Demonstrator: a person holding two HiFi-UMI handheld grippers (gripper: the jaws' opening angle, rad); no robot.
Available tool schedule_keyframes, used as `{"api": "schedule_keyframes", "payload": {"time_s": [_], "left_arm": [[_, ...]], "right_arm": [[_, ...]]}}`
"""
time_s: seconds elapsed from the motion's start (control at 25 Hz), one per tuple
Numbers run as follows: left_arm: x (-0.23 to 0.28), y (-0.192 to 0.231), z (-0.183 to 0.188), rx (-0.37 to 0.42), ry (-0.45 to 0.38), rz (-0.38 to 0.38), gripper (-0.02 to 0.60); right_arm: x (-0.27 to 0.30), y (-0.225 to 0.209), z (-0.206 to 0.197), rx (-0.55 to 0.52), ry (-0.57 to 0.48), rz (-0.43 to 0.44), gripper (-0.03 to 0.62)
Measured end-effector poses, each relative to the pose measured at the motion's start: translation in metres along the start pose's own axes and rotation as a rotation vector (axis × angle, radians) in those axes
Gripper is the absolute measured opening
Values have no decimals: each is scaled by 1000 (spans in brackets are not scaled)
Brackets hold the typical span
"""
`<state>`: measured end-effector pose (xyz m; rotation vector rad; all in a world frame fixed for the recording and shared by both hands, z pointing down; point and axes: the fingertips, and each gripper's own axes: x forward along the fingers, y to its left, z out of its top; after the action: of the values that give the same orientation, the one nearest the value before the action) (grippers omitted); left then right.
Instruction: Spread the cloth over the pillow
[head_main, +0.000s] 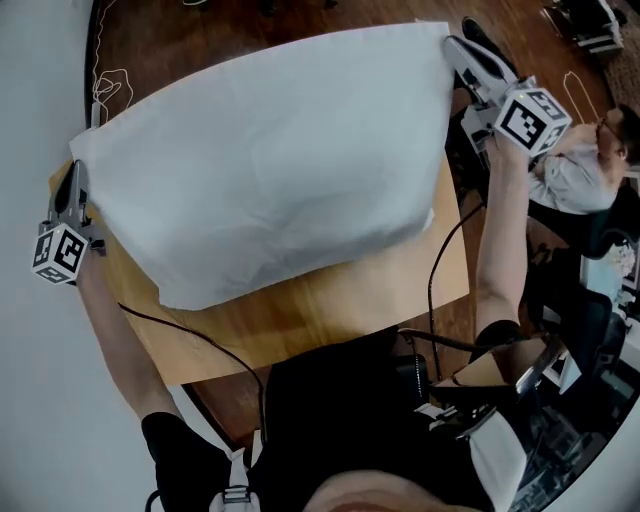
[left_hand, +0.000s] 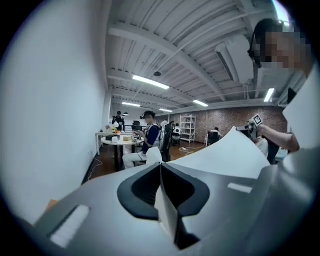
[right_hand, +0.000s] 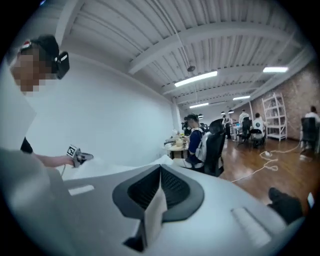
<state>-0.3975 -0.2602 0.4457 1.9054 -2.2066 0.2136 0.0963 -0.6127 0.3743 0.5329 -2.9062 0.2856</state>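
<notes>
The white cloth (head_main: 270, 160) is held up and stretched above the wooden bench (head_main: 300, 325), hiding most of its top. The left hand-held gripper (head_main: 77, 175) is clamped shut on the cloth's left corner. The right hand-held gripper (head_main: 455, 48) is clamped shut on the far right corner, and each pinches a fold of fabric between its jaws.

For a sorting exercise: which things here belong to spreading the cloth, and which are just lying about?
Job: cloth; left gripper and right gripper, both shut on it; wooden table. Pillow: not visible.
Lying about: white floor cable; round table; shelving; office chair.
</notes>
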Motion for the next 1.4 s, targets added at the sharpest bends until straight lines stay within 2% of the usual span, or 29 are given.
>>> {"api": "schedule_keyframes", "payload": {"time_s": [0.04,0.12,0.24,0.32,0.36,0.44,0.52,0.56,0.6,0.68,0.76,0.8,0.84,0.88,0.96,1.0,1.04,1.08,1.16,1.2,1.24,1.28,1.32,1.36,1.4], "left_arm": [[11,7,-8,15,20,25,8],[45,26,-44,10,101,68,9],[100,40,-134,31,329,114,9],[117,37,-195,23,478,116,10],[120,36,-218,-1,524,117,20],[120,41,-244,-80,533,129,55],[112,53,-255,-168,482,158,155],[106,59,-258,-192,460,175,223],[101,63,-258,-200,440,187,265],[85,67,-241,-185,406,202,305],[47,67,-217,-159,372,201,305],[23,61,-210,-156,357,168,305],[-1,47,-208,-162,345,97,305],[-26,25,-209,-175,340,-15,304],[-92,-34,-213,-191,345,-285,255],[-130,-67,-217,-183,365,-387,249],[-166,-101,-227,-173,400,-454,247],[-193,-131,-247,-171,442,-491,247],[-220,-173,-292,-215,488,-502,219],[-223,-182,-307,-253,485,-486,210],[-222,-184,-317,-286,480,-467,160],[-219,-183,-322,-303,477,-453,140],[-217,-182,-326,-303,476,-448,138],[-216,-181,-330,-288,483,-447,138],[-217,-180,-332,-265,499,-448,140]], "right_arm": [[11,-19,-11,-17,24,-52,5],[51,-64,-62,-19,110,-123,6],[120,-106,-178,3,308,-131,6],[137,-119,-255,1,445,-124,6],[140,-122,-283,-7,485,-122,8],[143,-124,-308,-50,496,-118,8],[142,-130,-316,-122,505,-139,16],[134,-141,-322,-139,533,-177,51],[118,-158,-328,-124,562,-230,138],[78,-185,-319,-46,541,-306,159],[35,-177,-277,11,418,-273,161],[4,-158,-256,34,356,-230,161],[-38,-134,-239,52,311,-183,161],[-87,-109,-230,55,293,-144,161],[-175,-58,-245,14,351,-86,164],[-197,-31,-263,-14,404,-51,182],[-207,-2,-285,-30,458,-6,219],[-212,26,-310,-42,518,40,262],[-224,71,-363,-94,671,109,306],[-227,87,-386,-135,741,129,310],[-226,97,-404,-181,799,143,310],[-224,103,-416,-225,852,153,308],[-224,106,-424,-268,904,157,264],[-228,105,-426,-306,957,147,92],[-237,103,-422,-335,1001,122,14]]}}
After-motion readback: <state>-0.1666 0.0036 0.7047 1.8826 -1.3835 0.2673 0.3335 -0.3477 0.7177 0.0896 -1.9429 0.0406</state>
